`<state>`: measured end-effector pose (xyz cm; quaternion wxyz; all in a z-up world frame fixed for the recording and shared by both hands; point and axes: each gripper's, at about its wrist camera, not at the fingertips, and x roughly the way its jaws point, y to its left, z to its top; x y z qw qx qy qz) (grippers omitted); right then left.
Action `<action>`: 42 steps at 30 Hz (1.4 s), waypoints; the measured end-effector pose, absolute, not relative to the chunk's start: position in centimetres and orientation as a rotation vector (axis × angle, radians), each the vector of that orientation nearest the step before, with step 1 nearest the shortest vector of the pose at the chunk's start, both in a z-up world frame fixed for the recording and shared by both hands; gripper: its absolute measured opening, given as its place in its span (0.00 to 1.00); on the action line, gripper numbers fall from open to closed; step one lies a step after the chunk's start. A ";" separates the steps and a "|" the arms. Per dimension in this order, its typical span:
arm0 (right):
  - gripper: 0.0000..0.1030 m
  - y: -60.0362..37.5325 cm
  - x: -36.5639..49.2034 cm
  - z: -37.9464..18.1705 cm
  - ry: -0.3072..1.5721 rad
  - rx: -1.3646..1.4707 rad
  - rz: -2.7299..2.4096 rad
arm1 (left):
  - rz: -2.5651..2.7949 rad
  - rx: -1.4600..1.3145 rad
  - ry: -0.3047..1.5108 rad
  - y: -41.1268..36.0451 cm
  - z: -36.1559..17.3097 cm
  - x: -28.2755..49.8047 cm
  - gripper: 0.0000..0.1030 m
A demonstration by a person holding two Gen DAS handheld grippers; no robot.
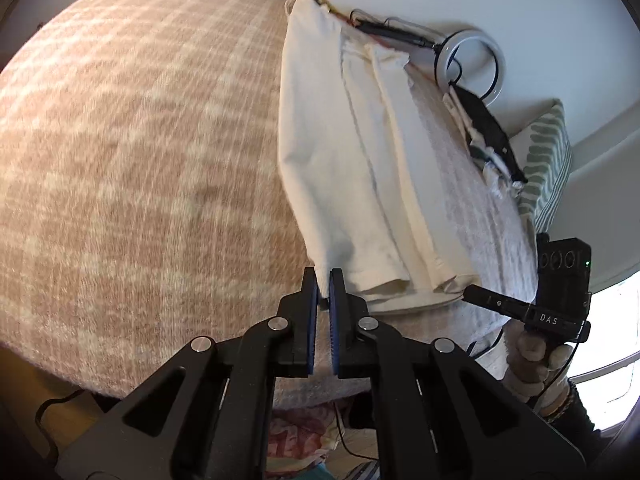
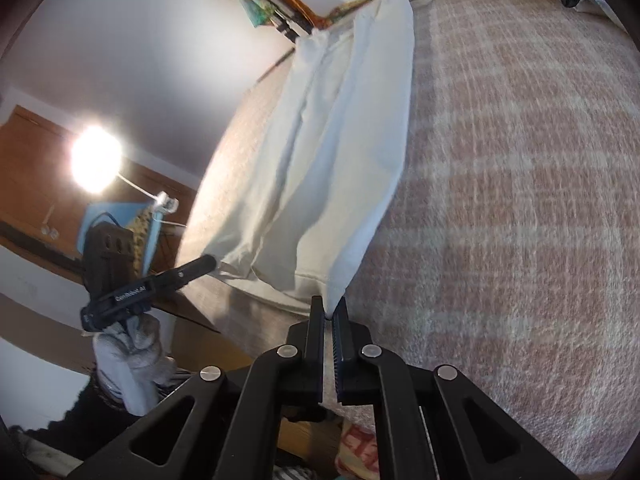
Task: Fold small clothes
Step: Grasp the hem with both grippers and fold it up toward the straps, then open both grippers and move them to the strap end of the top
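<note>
A cream garment (image 1: pixel 340 160) (image 2: pixel 332 152) lies stretched lengthwise on the checked blanket, with long folds running away from me. My left gripper (image 1: pixel 324 280) is shut on its near left hem corner, the cloth pinched between the blue pads. The right gripper (image 2: pixel 329 306) is shut on the near right hem corner. In the left wrist view the right gripper (image 1: pixel 472 293) shows from the side at that other corner, held by a gloved hand (image 1: pixel 532 360). Seen from the right wrist, the left gripper (image 2: pixel 210 261) meets the garment's left corner.
The pink and cream checked blanket (image 1: pixel 140 140) (image 2: pixel 520 200) covers the bed, whose near edge runs just below both grippers. A ring light (image 1: pixel 472 64), a dark item (image 1: pixel 492 132) and a green patterned pillow (image 1: pixel 548 160) lie far right. A bright lamp (image 2: pixel 96 164) glares.
</note>
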<state>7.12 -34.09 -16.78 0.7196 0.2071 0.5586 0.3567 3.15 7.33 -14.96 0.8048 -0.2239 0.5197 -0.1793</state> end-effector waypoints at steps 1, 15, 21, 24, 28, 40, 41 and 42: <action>0.01 -34.3 7.4 -16.7 1.229 0.470 0.790 | -0.387 -0.482 1.101 7.3 -14.6 3.4 0.03; 0.00 -34.2 13.6 -13.3 1.129 0.544 0.761 | -0.350 -0.505 1.010 6.5 -11.2 9.5 0.03; 0.00 -33.3 17.3 -13.8 1.129 0.525 0.711 | -0.311 -0.523 1.036 6.3 -12.4 12.6 0.03; 0.00 -33.7 18.7 -14.7 1.136 0.544 0.679 | -0.300 -0.515 1.049 6.1 -13.0 13.7 0.03; 0.00 -33.8 19.9 -15.8 1.155 0.553 0.660 | -0.279 -0.505 1.067 5.9 -13.9 15.3 0.03; 0.30 -33.6 19.2 -13.7 1.091 0.377 0.651 | -0.235 -0.385 0.940 6.0 -11.1 14.5 0.31; 0.30 -33.5 19.1 -13.7 1.091 0.369 0.657 | -0.242 -0.377 0.943 5.8 -11.2 14.4 0.31; 0.30 -33.3 19.0 -13.7 1.093 0.359 0.661 | -0.252 -0.373 0.946 5.6 -11.3 14.2 0.31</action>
